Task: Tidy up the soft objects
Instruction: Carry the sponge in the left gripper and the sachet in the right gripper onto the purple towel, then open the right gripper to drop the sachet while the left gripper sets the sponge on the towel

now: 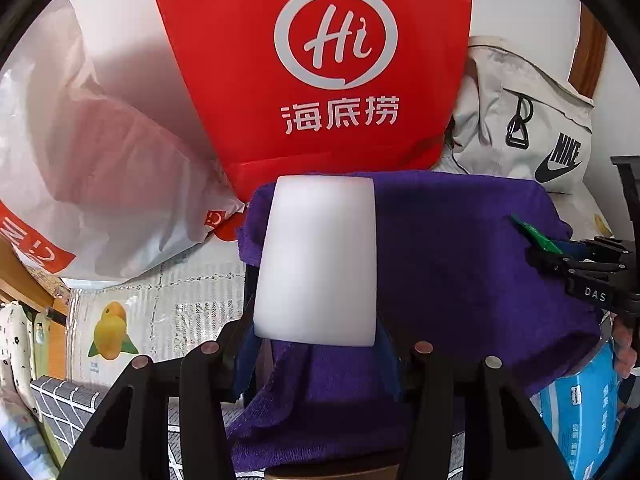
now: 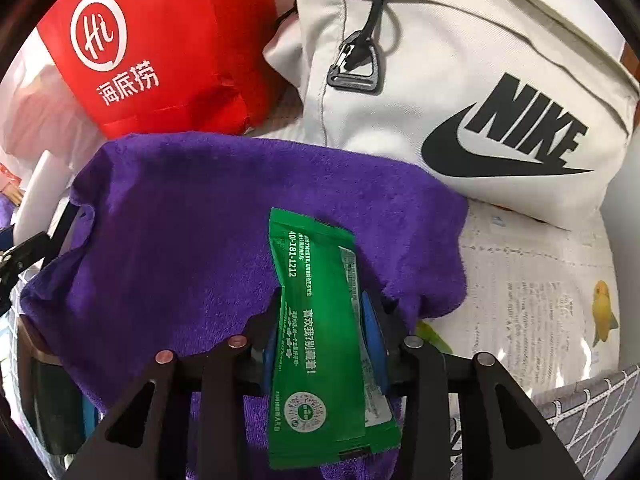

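Purple towel [image 1: 460, 248], thick and fuzzy, is lying spread over sth under it, in front of the red paper bag [image 1: 312, 60] and the off-white canvas Nike bag [image 2: 480, 100]. Left gripper [image 1: 316, 344] is holding a white foam block [image 1: 318, 260], smooth, rectangular w/ rounded corners, standing upright above the towel; both blue pads are pressing on its lower sides. Right gripper [image 2: 324, 344] is keeping a green glossy packet [image 2: 320, 340], flat and long, printed w/ white text, between its blue fingers [image 2: 372, 340]; whether the pads are really pressing it I cannot tell. Packet is pointing out over the towel's right part. Crinkled white plastic bag [image 1: 100, 184] is lying left of the red one, on a tablecloth [image 2: 532, 304] w/ fruit print.
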Tool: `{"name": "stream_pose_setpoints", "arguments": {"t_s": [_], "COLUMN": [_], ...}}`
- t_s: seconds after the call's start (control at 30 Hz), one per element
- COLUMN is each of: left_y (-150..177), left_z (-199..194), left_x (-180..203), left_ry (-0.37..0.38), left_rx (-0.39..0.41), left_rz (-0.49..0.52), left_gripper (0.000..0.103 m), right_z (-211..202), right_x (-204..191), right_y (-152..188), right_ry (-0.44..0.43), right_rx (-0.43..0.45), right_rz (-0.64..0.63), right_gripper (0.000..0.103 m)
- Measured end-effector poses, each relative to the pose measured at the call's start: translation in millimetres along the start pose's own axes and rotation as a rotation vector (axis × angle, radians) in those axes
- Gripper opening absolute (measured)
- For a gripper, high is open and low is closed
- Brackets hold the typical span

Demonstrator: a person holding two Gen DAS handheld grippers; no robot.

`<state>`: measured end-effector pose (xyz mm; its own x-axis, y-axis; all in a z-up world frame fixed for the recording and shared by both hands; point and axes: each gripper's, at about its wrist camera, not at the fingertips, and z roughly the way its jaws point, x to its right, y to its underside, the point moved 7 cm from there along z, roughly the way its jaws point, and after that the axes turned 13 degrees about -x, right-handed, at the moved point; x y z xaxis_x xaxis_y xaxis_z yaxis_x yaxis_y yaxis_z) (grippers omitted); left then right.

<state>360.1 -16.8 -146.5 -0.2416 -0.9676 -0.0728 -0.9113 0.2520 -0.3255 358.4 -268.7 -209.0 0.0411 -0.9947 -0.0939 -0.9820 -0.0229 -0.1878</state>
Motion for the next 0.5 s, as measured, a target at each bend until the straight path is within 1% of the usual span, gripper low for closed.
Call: {"name": "stream_pose_setpoints", "arguments": {"t_s": [0.03,0.07,0.17,0.33,0.5], "left_y": [0,-1,-3,-6,-14], "left_z": [1,2,5,9,16], "left_x": [1,1,3,3,10], "left_ry": [0.000,0.000,0.001,0.012,0.023], "left_rx": [-0.006,-0.009,-0.014,-0.026,-0.040], "left_rz": [0.002,0.004,0.008,0.001,0.014], "left_gripper": [0.049,0.049,0.049,0.049,0.049], "right_z": [2,2,2,-10,-38], "right_x": [-1,-1,-7,-15,-18], "right_y": [-1,0,3,17,35], "right_ry": [-0.014,-0.022,-0.016,-0.002,-0.005], "right_rx": [-0.004,-0.009,-0.006,0.008,0.063], "right_rz": [-0.003,-0.012,-0.037,-0.055,-0.056], "right_gripper": [0.044,0.045,0.051,0.052,0.052]}}
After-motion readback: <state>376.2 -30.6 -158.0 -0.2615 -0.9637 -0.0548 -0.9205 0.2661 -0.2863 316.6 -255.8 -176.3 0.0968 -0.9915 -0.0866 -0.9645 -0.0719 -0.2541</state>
